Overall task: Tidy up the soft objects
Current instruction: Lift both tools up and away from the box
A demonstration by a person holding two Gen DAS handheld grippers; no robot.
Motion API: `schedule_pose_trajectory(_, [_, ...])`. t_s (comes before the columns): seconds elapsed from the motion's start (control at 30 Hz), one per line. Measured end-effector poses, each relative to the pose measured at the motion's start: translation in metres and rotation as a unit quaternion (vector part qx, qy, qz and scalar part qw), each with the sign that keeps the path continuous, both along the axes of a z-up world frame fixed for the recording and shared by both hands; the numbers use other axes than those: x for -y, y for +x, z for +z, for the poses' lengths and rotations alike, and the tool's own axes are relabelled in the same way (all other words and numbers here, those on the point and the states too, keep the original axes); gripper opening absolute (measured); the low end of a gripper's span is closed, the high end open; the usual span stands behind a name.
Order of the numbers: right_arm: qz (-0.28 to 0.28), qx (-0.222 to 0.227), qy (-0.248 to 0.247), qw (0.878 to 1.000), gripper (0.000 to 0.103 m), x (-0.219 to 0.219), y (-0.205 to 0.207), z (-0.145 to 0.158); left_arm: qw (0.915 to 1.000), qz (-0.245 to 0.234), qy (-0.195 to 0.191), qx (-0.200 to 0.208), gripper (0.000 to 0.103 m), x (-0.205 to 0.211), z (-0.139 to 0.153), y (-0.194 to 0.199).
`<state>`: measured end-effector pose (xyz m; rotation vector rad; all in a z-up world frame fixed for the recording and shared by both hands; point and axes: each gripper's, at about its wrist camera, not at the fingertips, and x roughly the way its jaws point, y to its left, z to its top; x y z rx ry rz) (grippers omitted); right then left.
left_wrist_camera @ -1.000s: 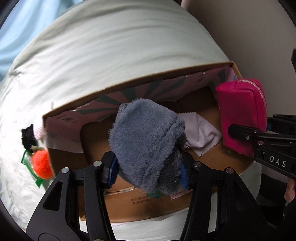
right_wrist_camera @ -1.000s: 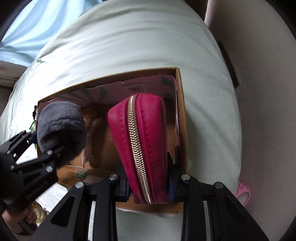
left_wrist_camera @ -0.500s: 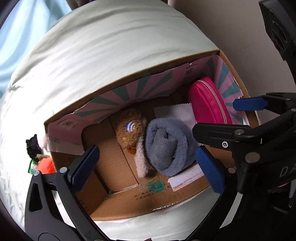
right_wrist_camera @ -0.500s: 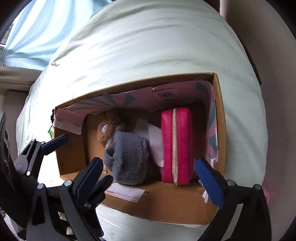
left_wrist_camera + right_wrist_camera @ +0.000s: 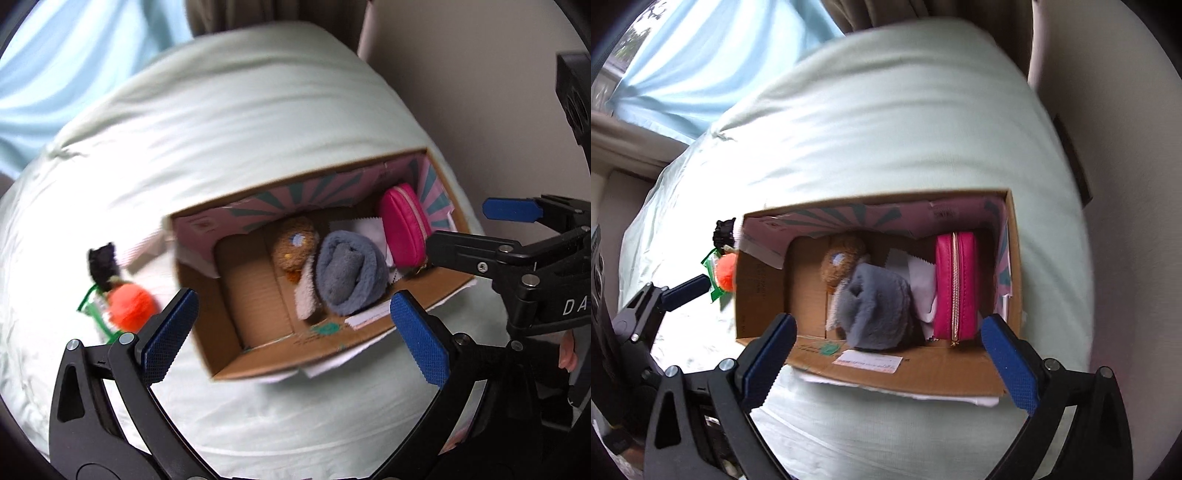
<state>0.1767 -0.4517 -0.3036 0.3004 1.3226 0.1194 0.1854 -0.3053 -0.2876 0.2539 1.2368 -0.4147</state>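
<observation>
both grippers have backed off from the cardboard box (image 5: 886, 373) since half a second ago; a second ago each was clamped on an item, and both items now lie loose inside the box. left gripper (image 5: 291, 332): fingers (image 5: 168, 334) spread wide, nothing between them, held above the near left corner of the box. right gripper (image 5: 890, 352): fingers (image 5: 1010, 363) spread wide, nothing held, above the near wall of the box. box looks smaller in both views than in the earlier frames.

box contents, near to far: grey fuzzy cloth (image 5: 875, 314) rolled up against the near wall, about mid-box. pink zip pouch (image 5: 955, 288) stands on edge, zip up, at the right end, just beside the right wall. pale lilac cloth (image 5: 921, 280) lies flat between pouch and grey cloth, partly under both. brown plush toy (image 5: 840, 264) sits behind the grey cloth, touching it. left part of the box floor shows bare cardboard. white label (image 5: 866, 363) on the near outer wall; inner far wall printed pink with teal rays.

surface: box rests on a bed with a pale green cover (image 5: 905, 110), wrinkled. outside the box, just beside its left wall: orange pom-pom (image 5: 129, 306) on a green packet (image 5: 92, 306), and a small black furry item (image 5: 101, 264) just beyond them.

room: light blue curtain (image 5: 701, 62) beyond the bed on the left, beige wall (image 5: 461, 74) on the right. motion blur in both views; small print unreadable.
</observation>
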Motion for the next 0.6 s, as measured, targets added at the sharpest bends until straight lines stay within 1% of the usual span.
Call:
schedule_pose_trajectory(0.13, [0.017, 0.036, -0.023, 0.999, 0.1, -0.023, -0.015, 0.039, 0.9989, 0.029, -0.017, 0.034, 0.103, -0.037, 0.039, -0.014])
schedule_pose_trajectory(0.3, [0.032, 0.079, -0.04, 0.996, 0.1, -0.064, -0.038, 0.085, 0.9941, 0.073, -0.037, 0.07, 0.103, -0.097, 0.084, -0.035])
schedule_pose_trajectory(0.47, [0.032, 0.124, -0.049, 0.991, 0.1, -0.109, -0.063, 0.127, 0.9875, 0.11, -0.043, 0.105, 0.103, -0.165, 0.124, -0.06])
schedule_pose_trajectory(0.6, [0.036, 0.159, -0.057, 0.985, 0.1, -0.157, -0.085, 0.157, 0.9815, 0.134, -0.041, 0.131, 0.103, -0.223, 0.15, -0.08])
